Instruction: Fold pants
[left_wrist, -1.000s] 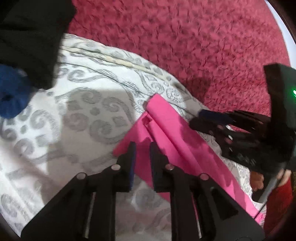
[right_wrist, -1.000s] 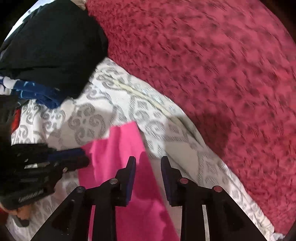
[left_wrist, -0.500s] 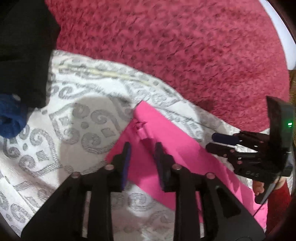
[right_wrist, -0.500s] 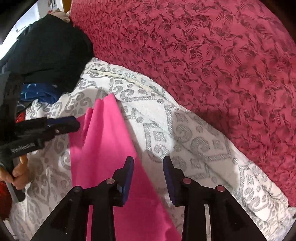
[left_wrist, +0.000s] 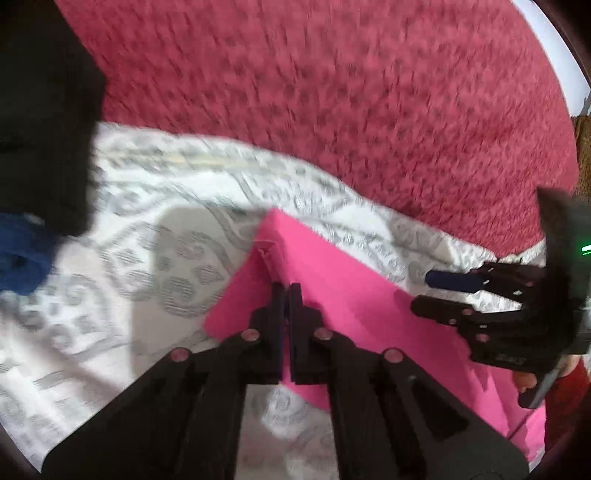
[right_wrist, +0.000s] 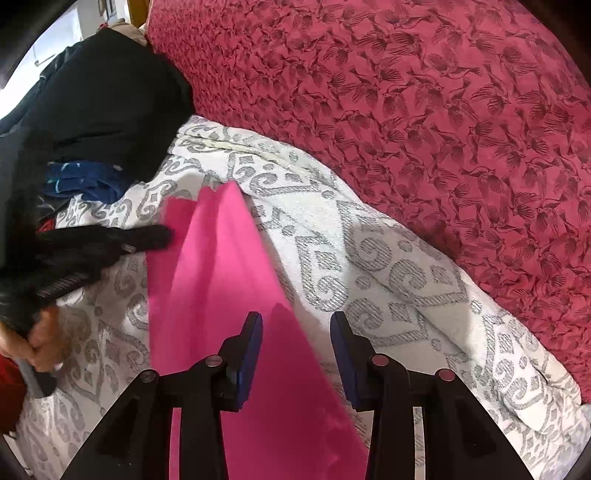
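Observation:
The bright pink pants lie as a long folded strip on a white cloth with grey swirls. My left gripper is shut on the pink pants near their far end, where the fabric puckers. The right gripper shows at the right of the left wrist view, open, beside the strip's edge. In the right wrist view the pants run away from me. My right gripper is open over their right edge and holds nothing. The left gripper touches the strip's left side there.
A dark red patterned bedspread covers the far side. A pile of black clothes with a blue garment under it lies at the left, beside the white cloth.
My left gripper moved forward onto the pink pants and closed on them near the end. My right gripper drew back along the strip and stayed open.

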